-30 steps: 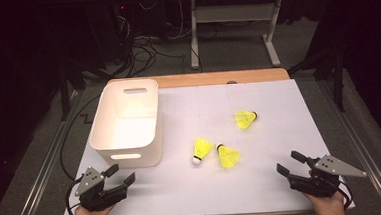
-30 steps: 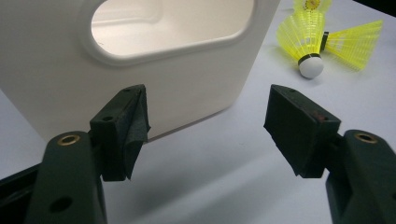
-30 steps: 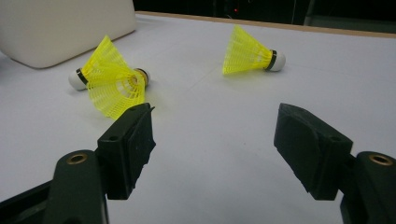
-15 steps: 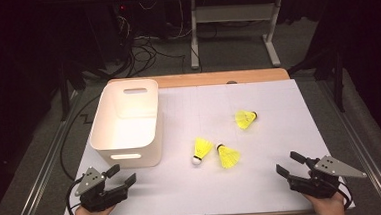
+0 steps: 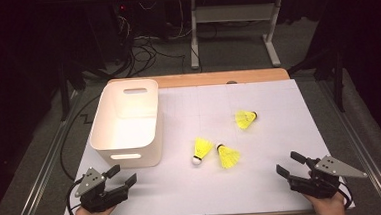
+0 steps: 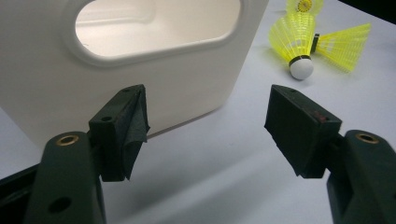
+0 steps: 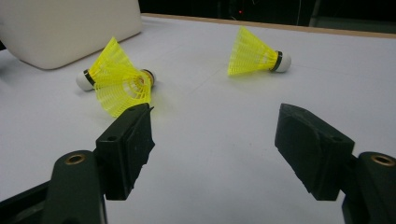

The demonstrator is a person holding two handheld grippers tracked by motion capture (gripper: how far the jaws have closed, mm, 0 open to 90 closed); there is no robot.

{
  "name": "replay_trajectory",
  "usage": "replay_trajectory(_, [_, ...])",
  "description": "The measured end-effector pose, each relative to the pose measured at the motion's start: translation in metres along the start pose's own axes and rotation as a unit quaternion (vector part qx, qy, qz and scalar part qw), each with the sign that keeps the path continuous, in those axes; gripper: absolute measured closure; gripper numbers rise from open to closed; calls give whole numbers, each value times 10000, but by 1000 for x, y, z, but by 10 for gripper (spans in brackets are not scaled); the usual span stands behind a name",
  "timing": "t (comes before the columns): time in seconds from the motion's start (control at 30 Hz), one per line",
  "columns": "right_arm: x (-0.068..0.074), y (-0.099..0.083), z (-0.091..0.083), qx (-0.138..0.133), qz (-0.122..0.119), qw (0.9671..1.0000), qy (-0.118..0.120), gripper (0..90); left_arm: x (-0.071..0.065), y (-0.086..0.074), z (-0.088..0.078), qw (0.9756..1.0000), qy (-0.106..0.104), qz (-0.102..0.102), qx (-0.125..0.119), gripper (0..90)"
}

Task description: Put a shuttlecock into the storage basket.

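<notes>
No readable writing shows on anything. Three yellow shuttlecocks lie on the white surface — two touching near the middle, one apart beyond. A white bin stands just ahead of the left gripper. The right gripper rests at the near edge — both with jaws spread, holding nothing.

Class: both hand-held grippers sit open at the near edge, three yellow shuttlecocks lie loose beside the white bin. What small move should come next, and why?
Probably move the right hand-held gripper forward to the nearest shuttlecock. Its jaws are open and empty, and the white bin holds no shuttlecocks.
</notes>
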State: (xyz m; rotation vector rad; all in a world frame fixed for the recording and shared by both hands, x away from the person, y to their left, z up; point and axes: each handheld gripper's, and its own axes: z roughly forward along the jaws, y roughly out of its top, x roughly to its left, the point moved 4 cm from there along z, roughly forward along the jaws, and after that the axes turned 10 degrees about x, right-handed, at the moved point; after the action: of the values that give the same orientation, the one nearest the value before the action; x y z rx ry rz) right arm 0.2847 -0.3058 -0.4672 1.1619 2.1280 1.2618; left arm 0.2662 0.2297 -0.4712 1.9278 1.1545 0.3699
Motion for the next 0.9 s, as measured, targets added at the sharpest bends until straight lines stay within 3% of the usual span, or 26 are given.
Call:
replay_trajectory(0.4, [1,0,0,1,-40,10000,19,284,-9,2,-3,9999,-68,2,-131,312])
replay_trajectory(0.9, [1,0,0,-10,-16,10000,35,280,-20,5,0,9997,-176,128,-90,315])
